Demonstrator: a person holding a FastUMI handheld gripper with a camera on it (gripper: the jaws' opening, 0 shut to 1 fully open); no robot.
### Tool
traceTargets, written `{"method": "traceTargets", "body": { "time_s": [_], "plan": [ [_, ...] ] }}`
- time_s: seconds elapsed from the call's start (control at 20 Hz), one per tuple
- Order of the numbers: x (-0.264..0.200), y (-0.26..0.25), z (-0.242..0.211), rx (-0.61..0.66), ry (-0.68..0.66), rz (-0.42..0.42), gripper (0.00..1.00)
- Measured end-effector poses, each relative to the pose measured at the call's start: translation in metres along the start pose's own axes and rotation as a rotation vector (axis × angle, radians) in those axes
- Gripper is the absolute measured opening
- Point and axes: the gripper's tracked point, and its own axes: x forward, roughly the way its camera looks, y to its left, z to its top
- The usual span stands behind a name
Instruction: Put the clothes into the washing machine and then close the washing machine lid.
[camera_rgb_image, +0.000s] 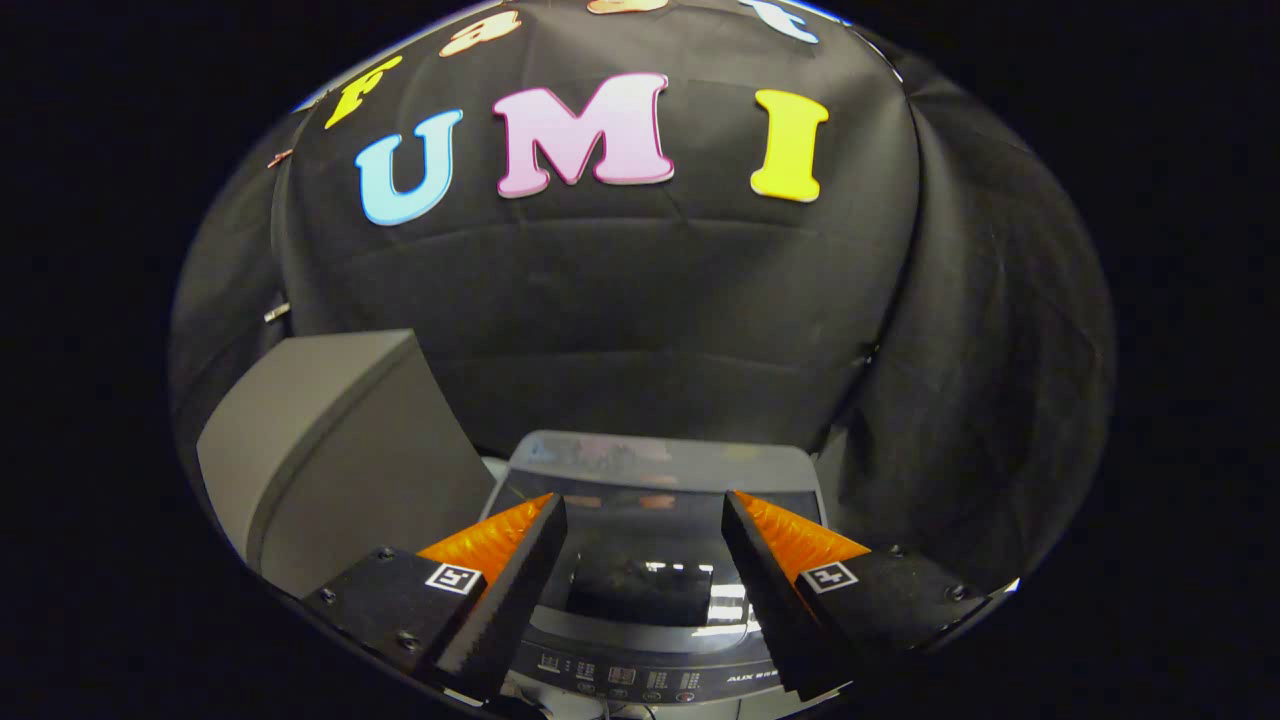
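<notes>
Gripper (640, 515) jaws spread wide, holding nothing, hovering above the washing machine (650, 480). Its dark glass lid (640, 585) lies flat and shut between and below the fingers, control panel (640, 680) at the near edge. Grey box (330, 450) stands just left of the machine

Camera rides the tongs (640, 520), looking down over the washing machine (650, 640) nearby.
</notes>
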Motion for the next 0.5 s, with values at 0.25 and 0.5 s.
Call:
{"method": "traceTargets", "body": {
  "time_s": [0.25, 0.5],
  "plan": [
    [-0.037, 0.020, 0.066, -0.012, -0.154, -0.013, 1.00],
    [-0.072, 0.043, 0.115, 0.009, -0.301, -0.052, 1.00]
  ]
}}
